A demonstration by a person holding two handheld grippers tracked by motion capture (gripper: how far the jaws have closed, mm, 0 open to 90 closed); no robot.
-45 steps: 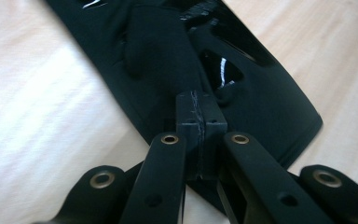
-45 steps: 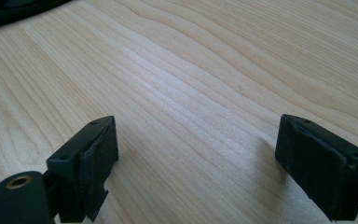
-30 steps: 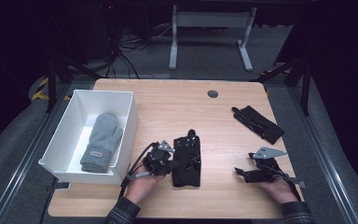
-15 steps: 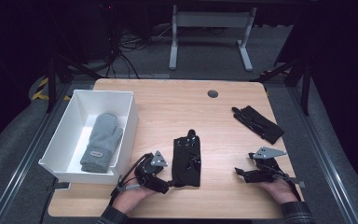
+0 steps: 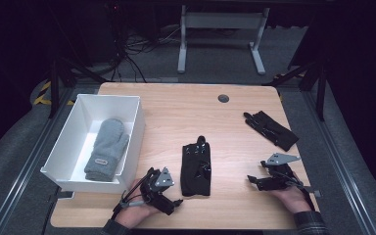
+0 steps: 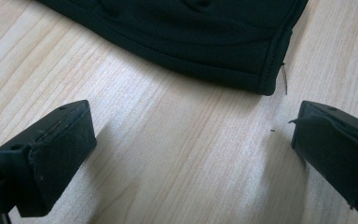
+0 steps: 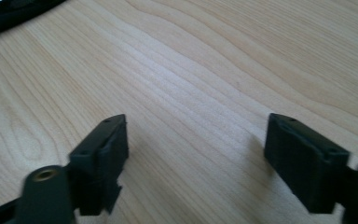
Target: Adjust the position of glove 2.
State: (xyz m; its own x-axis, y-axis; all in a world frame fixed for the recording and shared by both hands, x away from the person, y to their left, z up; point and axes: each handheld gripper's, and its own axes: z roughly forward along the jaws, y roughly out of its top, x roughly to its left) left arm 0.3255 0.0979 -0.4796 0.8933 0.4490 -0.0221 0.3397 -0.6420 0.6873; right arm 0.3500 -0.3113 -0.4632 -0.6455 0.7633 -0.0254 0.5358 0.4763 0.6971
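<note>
A black glove (image 5: 196,166) lies flat in the middle of the wooden table (image 5: 186,110). Its cuff edge (image 6: 223,51) crosses the top of the left gripper view. My left gripper (image 5: 172,203) rests near the front edge, just left of and below the cuff, open and empty (image 6: 191,144). A second black glove (image 5: 270,129) lies at the right, farther back. My right gripper (image 5: 252,180) sits on the table in front of it, open over bare wood (image 7: 196,154). A grey mitten (image 5: 106,148) lies inside the white bin (image 5: 76,121) at the left.
The white bin stands along the table's left edge. A round cable hole (image 5: 223,98) is at the back of the table. Beyond the table stand a white frame's legs (image 5: 219,36) and cables on a dark floor.
My left gripper has drawn back from the middle black glove toward the front edge and to the left, with nothing in it. The right gripper has stayed put.
</note>
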